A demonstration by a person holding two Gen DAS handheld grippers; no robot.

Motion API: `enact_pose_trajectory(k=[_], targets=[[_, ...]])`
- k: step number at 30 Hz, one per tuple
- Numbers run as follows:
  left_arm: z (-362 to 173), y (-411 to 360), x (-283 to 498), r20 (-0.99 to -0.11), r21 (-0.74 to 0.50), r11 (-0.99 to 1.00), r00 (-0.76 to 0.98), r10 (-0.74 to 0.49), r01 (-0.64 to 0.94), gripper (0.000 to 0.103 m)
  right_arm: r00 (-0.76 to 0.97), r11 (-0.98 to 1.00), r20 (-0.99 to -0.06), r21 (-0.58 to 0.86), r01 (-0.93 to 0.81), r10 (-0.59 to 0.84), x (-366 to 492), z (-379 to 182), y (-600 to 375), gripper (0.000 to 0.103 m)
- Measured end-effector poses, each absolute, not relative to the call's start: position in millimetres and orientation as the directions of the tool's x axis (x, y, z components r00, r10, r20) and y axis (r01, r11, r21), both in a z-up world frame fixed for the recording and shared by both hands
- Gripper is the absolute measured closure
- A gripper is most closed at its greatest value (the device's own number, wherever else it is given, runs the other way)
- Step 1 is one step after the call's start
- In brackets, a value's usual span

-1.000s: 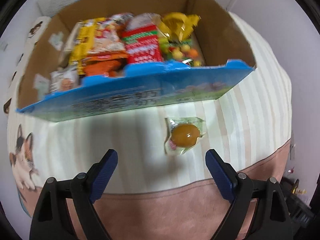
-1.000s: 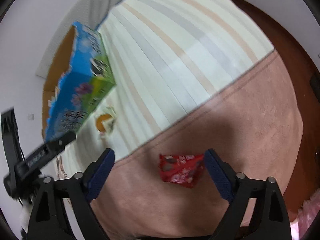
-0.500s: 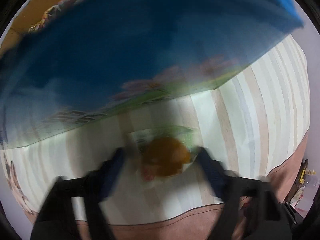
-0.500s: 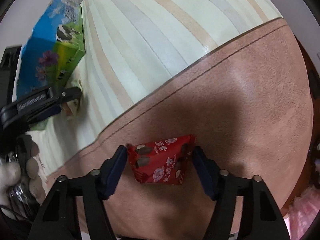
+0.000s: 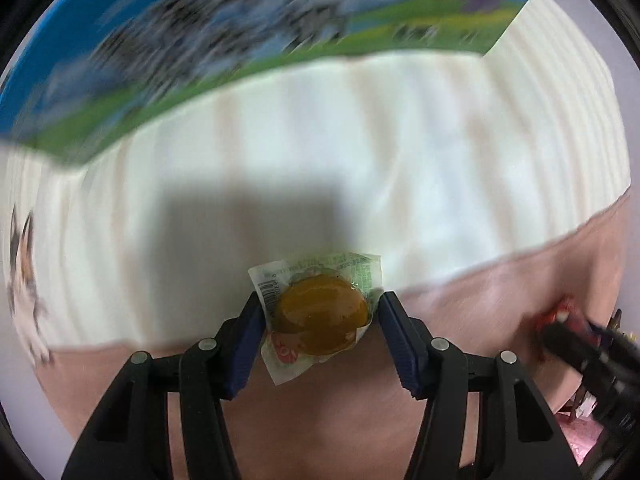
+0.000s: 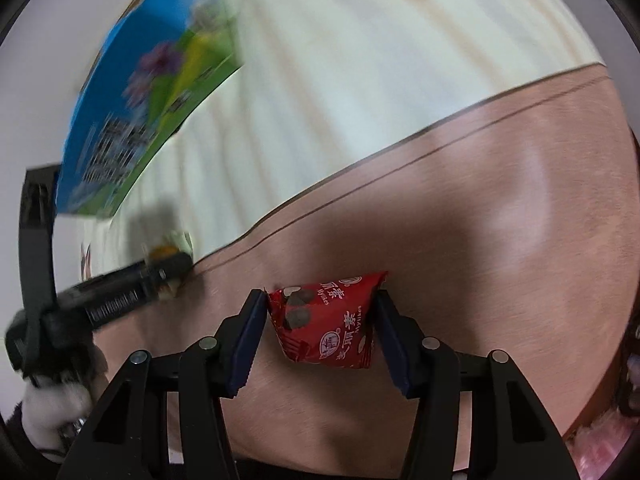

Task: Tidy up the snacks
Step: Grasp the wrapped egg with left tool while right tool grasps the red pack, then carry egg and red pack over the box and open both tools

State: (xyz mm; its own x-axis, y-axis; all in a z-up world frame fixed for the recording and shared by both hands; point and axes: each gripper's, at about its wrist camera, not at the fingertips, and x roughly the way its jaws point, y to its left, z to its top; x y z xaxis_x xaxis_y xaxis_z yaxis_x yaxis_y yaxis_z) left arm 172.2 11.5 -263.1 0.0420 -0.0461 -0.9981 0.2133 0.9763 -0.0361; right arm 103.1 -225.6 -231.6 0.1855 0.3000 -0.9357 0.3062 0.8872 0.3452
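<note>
2 snacks are being taken at once, 1 per gripper. The left gripper (image 5: 320, 316) points straight down with its jaws closing around a jelly cup (image 5: 320, 320); the blue pads press the wrapper on both sides, so it is grasping the cup, which sits on the bedspread (image 5: 360, 140) where the striped cream part meets the plain pink border. The right gripper (image 6: 320, 320) is closing on a red snack packet (image 6: 332, 320), pads touching its left and right ends, out on the pink border nearer the bed's edge.

Each gripper comes from above and takes its item across the short side, probably because both packages lie flat on soft cloth and give no other edge to pinch. The blue box (image 5: 240, 40) stands just behind the cup on the striped part, near enough, I judge, for a short lift to carry both snacks in.

Seen from the left wrist, the cup's amber filling and printed foil are clear, and the right gripper is only a dark blur at the far right edge with a bit of red. Seen from the right wrist, the packet's print shows, as do the left gripper from the side, the white-gloved hand (image 6: 52, 404) working it, and the box corner. Neither view shows inside the box.
</note>
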Motion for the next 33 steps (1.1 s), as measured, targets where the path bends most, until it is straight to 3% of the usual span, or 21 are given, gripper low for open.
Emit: enact_pose_trajectory(k=[7,13,17,23,33], targets=[[-276.2,52.3,137.0,-0.999,-0.043,0.997,0.015,-0.045,0.062,0.048,0.105,0.917,-0.935,0.352,0.19,0.338,113.6,-248.7,-169.1,0.046],[-284.4,44.4,112.2,-0.999,-0.029,0.998,0.036,-0.031,0.058,0.048,0.056,0.948,-0.957,0.288,0.134,0.283,121.2,-264.4,-144.7,0.041],[-283.3,41.7,107.7,-0.998,-0.027,0.998,0.05,-0.03,0.058,0.05,0.058,0.963,-0.967,0.253,0.094,0.249,123.1,-266.3,-130.4,0.045],[-262.1,55.1,113.3,-0.997,-0.052,0.997,0.061,-0.056,0.059,0.059,0.102,0.942,-0.947,0.315,0.116,0.304,112.4,-248.1,-134.0,0.048],[-237.2,86.5,124.9,-0.989,-0.135,0.991,0.055,-0.134,-0.005,0.06,0.157,0.913,-0.913,0.395,0.108,0.376,111.5,-206.6,-145.1,0.048]])
